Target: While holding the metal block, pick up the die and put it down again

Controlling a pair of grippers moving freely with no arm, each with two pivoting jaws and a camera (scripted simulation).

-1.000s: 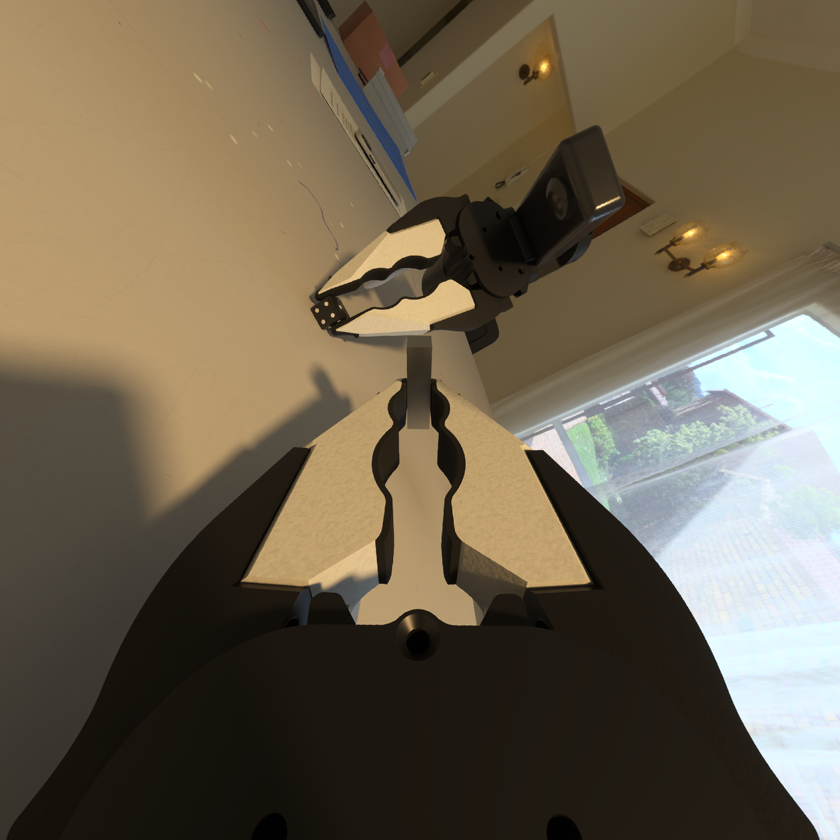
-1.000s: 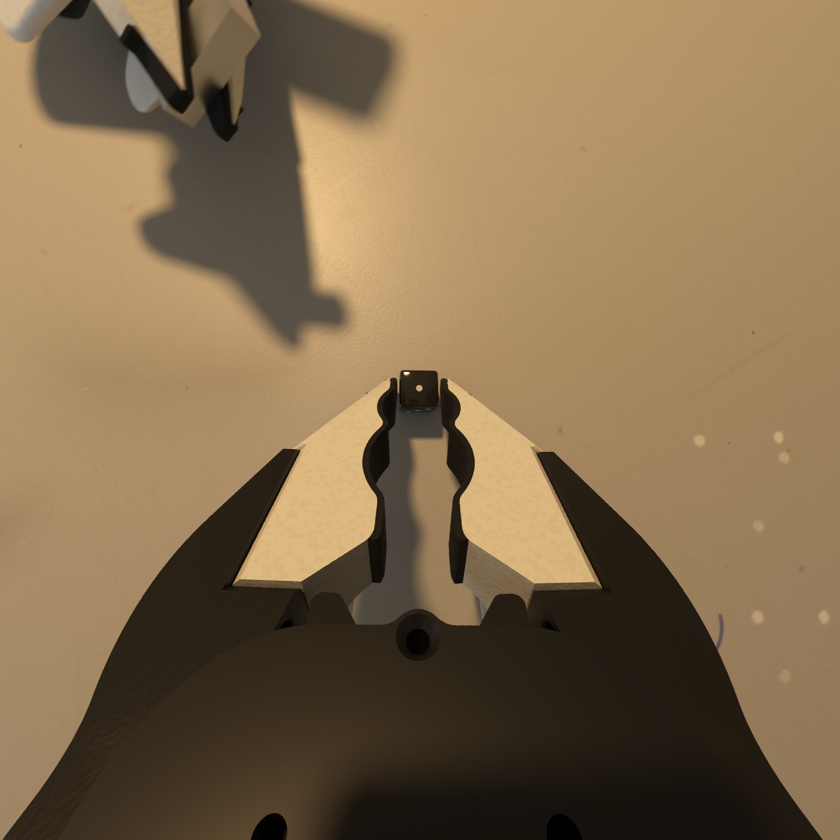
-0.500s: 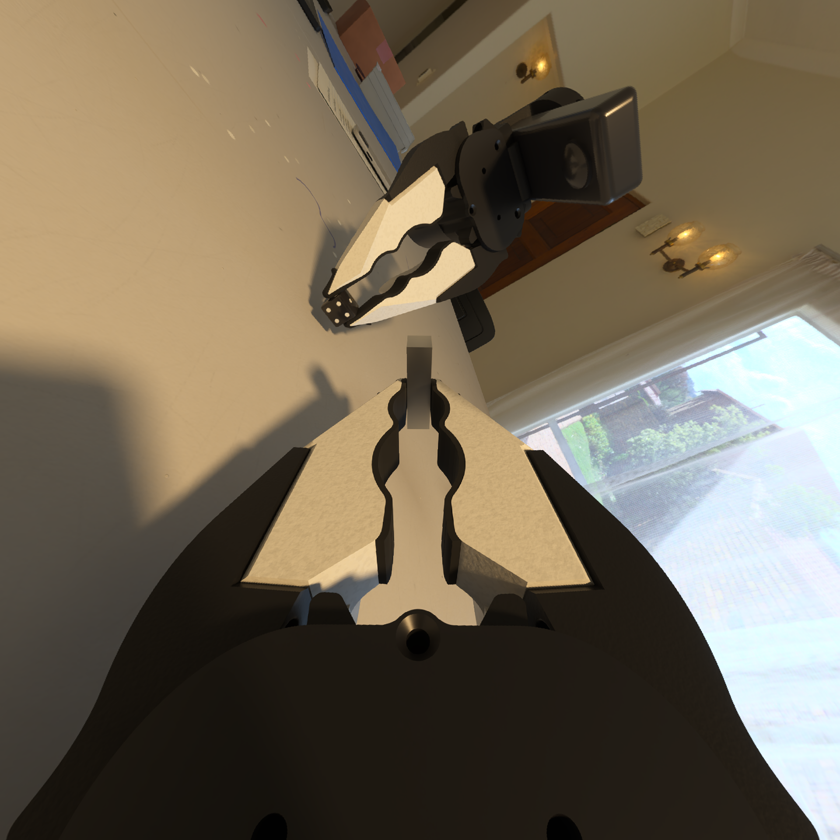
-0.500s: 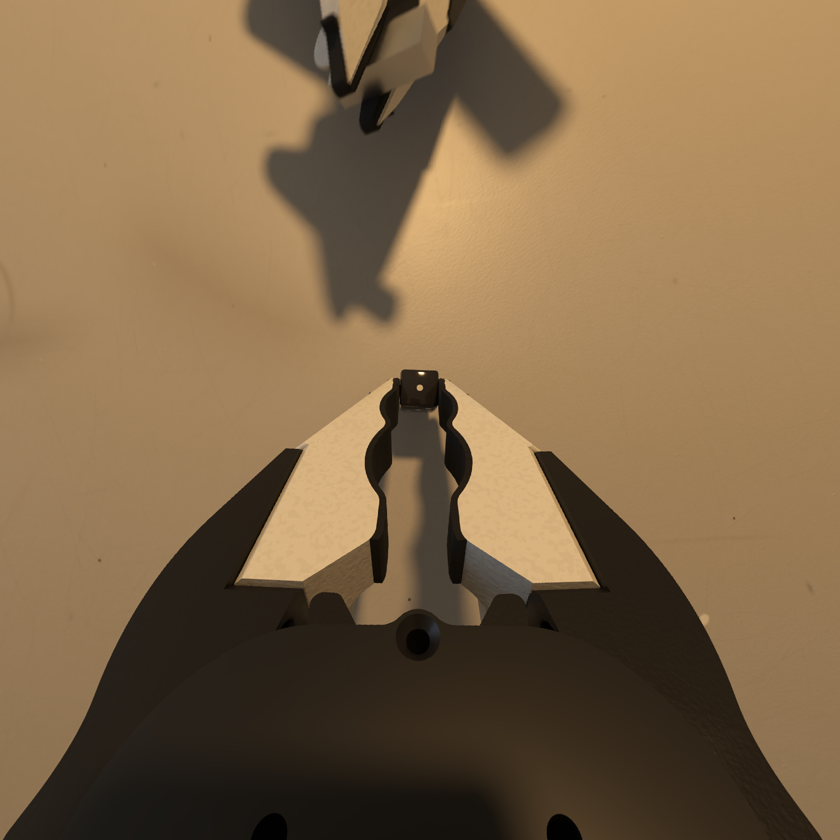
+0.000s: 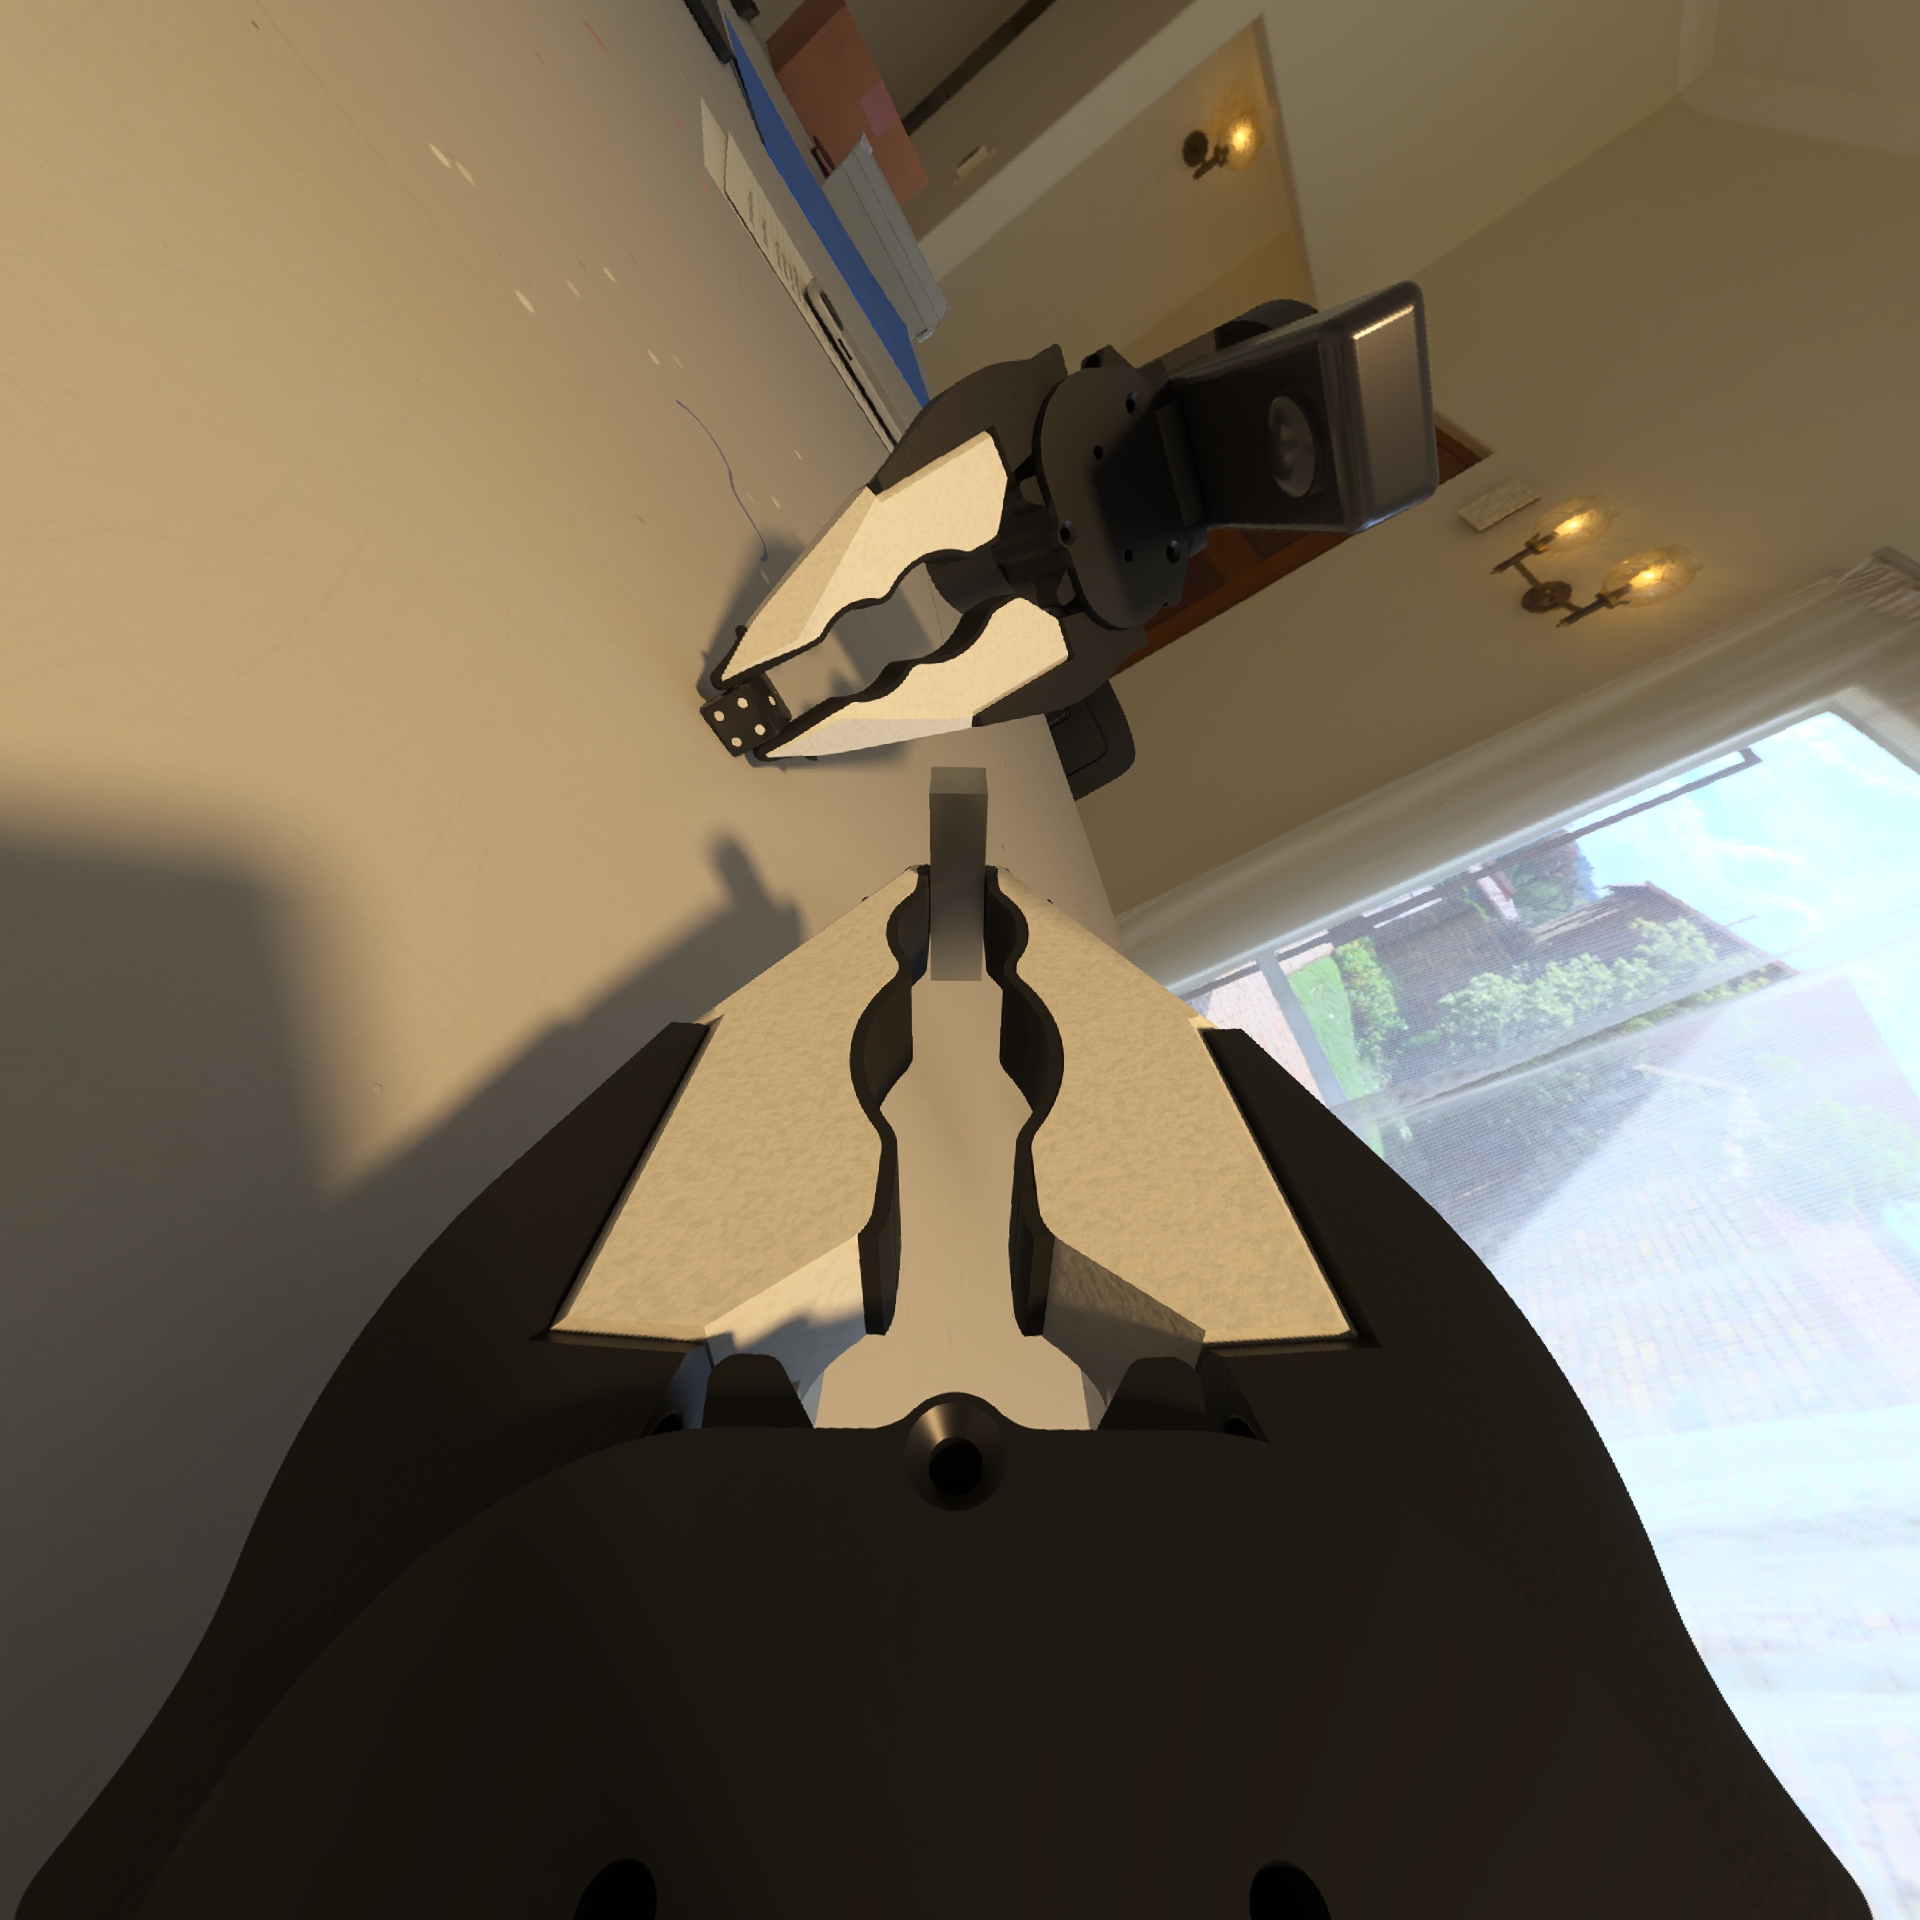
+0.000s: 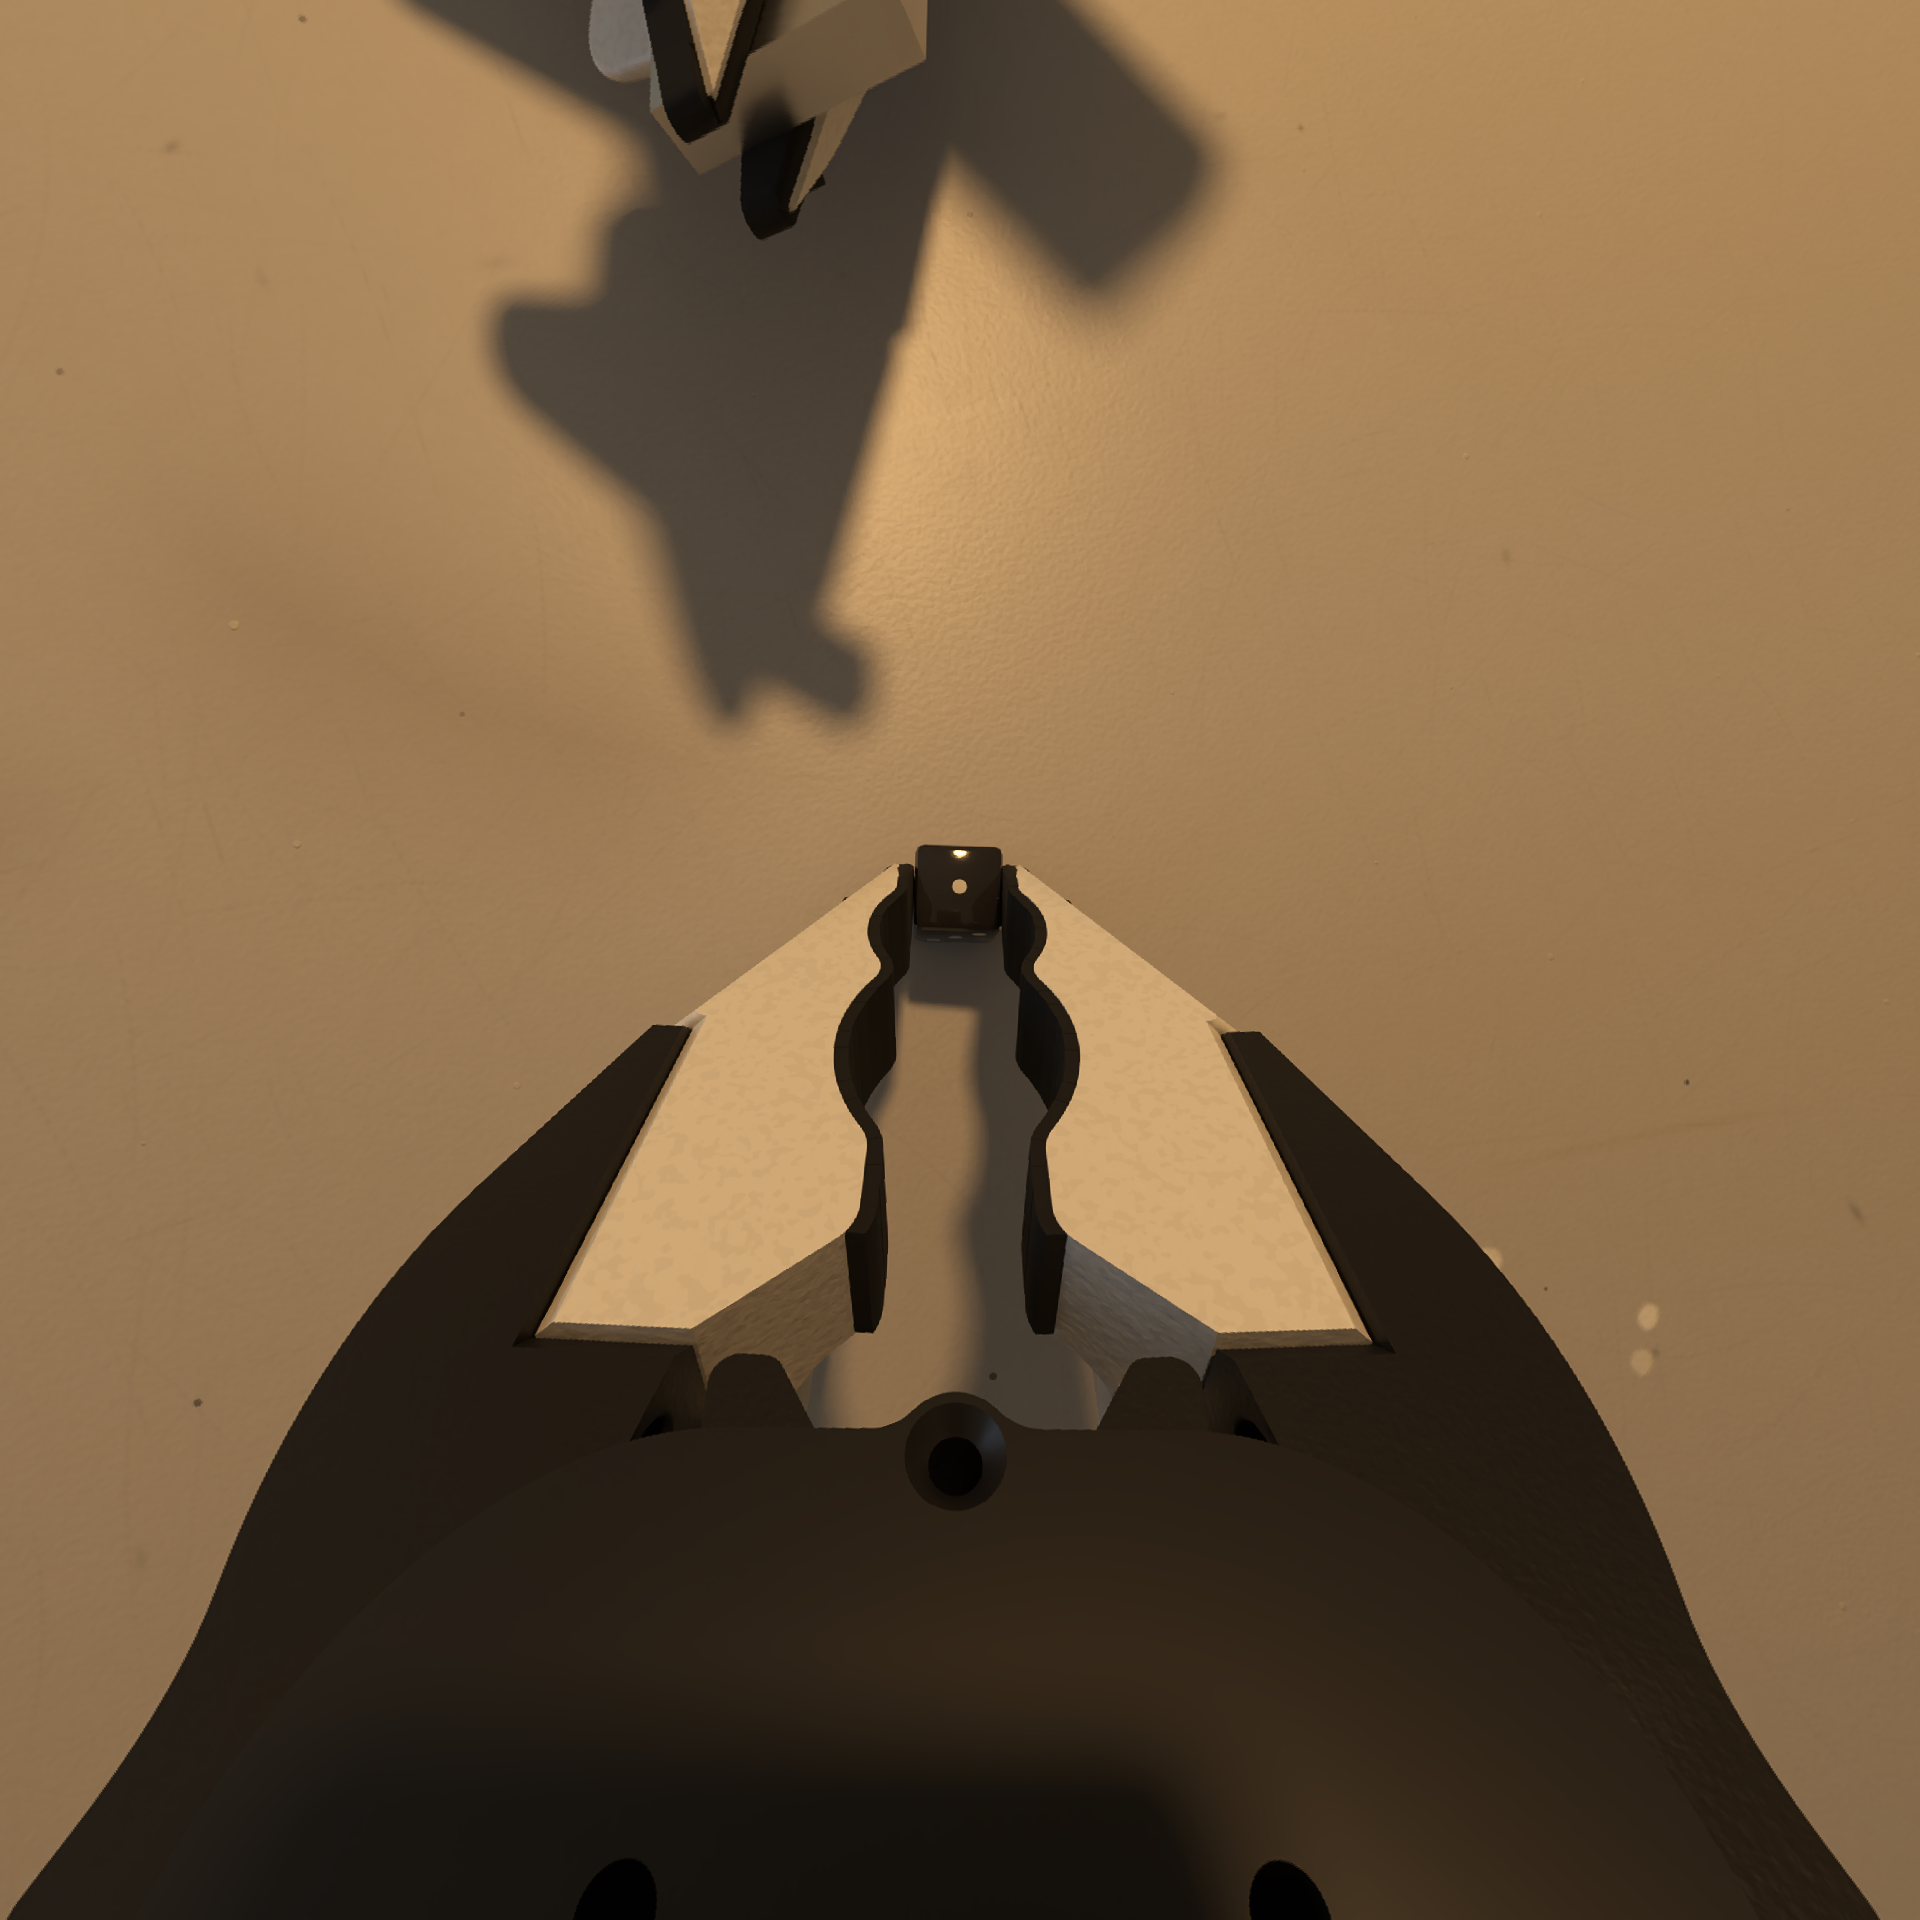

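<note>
Black die [image 6: 958, 886] pinched at right tongs [image 6: 958, 883] tips, above tan table [image 6: 1455, 520]

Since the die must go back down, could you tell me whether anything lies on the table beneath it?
Nothing visible does. The small black die with white pips, pinched at the tips of the right gripper, has only bare tan tabletop and shadow below it.
</note>
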